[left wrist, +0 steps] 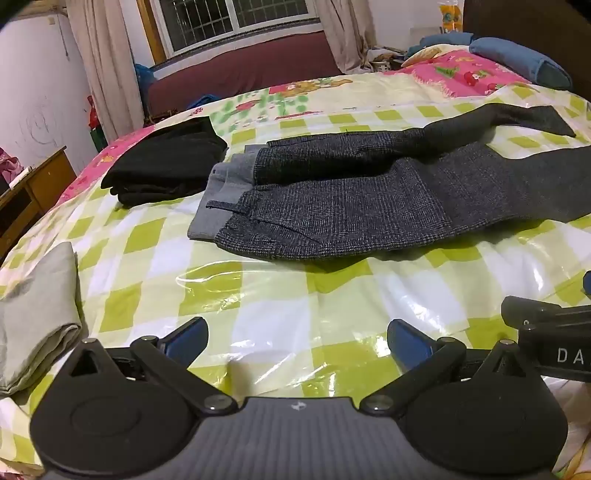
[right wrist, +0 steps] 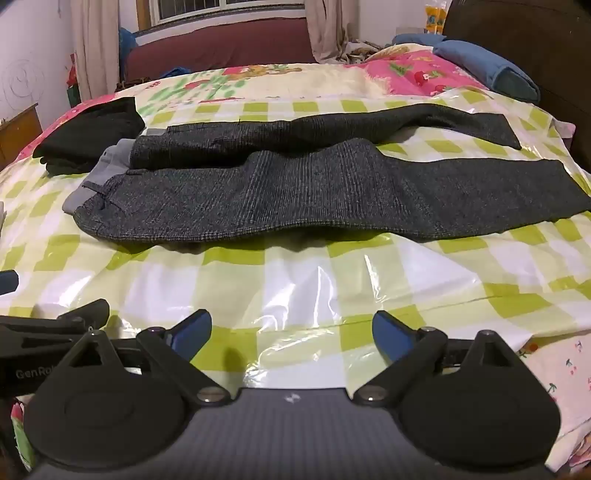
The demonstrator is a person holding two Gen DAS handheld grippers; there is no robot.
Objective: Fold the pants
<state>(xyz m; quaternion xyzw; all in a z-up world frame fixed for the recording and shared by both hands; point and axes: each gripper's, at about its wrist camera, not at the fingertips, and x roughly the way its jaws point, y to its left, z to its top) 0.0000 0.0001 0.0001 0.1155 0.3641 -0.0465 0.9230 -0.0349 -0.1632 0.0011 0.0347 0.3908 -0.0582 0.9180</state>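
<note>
Dark grey checked pants point(left wrist: 354, 206) point(right wrist: 295, 195) lie flat on the bed, waistband to the left with its pale grey lining showing, both legs stretched to the right and slightly apart. My left gripper point(left wrist: 297, 341) hovers over the plastic-covered sheet in front of the waist end, jaws wide and empty. My right gripper point(right wrist: 291, 336) hangs open in front of the middle of the near leg, also holding nothing. Part of the right gripper's body point(left wrist: 554, 339) shows at the right edge of the left wrist view.
A folded black garment point(left wrist: 162, 166) point(right wrist: 88, 136) lies left of the waistband. A folded pale grey-green cloth point(left wrist: 33, 314) sits at the near left. Blue pillows point(right wrist: 487, 70) and a pink blanket point(left wrist: 461, 74) are at the far right by the dark headboard point(right wrist: 517, 33).
</note>
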